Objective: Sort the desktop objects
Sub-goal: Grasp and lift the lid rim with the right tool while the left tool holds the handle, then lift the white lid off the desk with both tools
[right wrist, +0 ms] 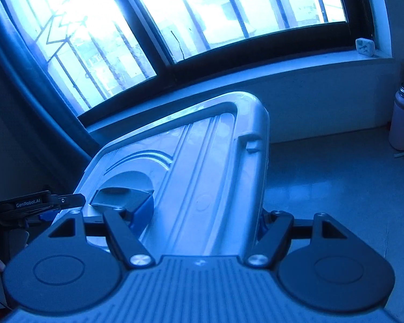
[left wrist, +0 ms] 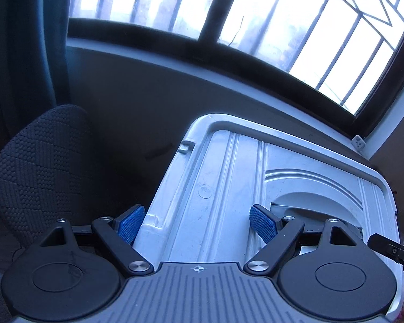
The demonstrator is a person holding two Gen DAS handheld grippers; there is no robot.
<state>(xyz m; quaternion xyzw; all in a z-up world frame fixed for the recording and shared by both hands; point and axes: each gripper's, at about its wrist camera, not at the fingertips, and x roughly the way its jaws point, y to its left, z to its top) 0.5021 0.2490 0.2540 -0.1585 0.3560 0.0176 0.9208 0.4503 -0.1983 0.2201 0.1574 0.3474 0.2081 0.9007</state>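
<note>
Left wrist view first: my left gripper [left wrist: 198, 224] is spread wide across the near left part of the white plastic lid [left wrist: 256, 177]. One blue pad [left wrist: 130, 226] hangs just off the lid's left edge, the other sits over the lid beside its recessed handle [left wrist: 304, 204]. Whether either pad actually presses the plastic, I cannot tell. The lid is tilted up, ribbed side toward me, its far corner rising toward the barred window [left wrist: 282, 27]. Left of the lid, lower down, there's the dark knitted chair back [left wrist: 37, 172]. Right of the lid, at the frame edge, a black tip of my right gripper [left wrist: 385, 245] pokes in.

Over to the right wrist view: my right gripper [right wrist: 199, 215] straddles the lid's [right wrist: 202, 167] other side, jaws spread wide. The left finger [right wrist: 121, 204] reaches into the handle recess [right wrist: 129, 183]; the right finger [right wrist: 277, 218] is tucked behind the lid's right rim, so contact there is hidden from me. Left of the lid, my left gripper [right wrist: 40, 204] shows up, lettered GenRobot.AI. Right of the lid, across a pale tabletop [right wrist: 336, 188], a white bottle [right wrist: 402, 118] stands near the wall. Beyond the lid, the window [right wrist: 148, 13] glows bright.
</note>
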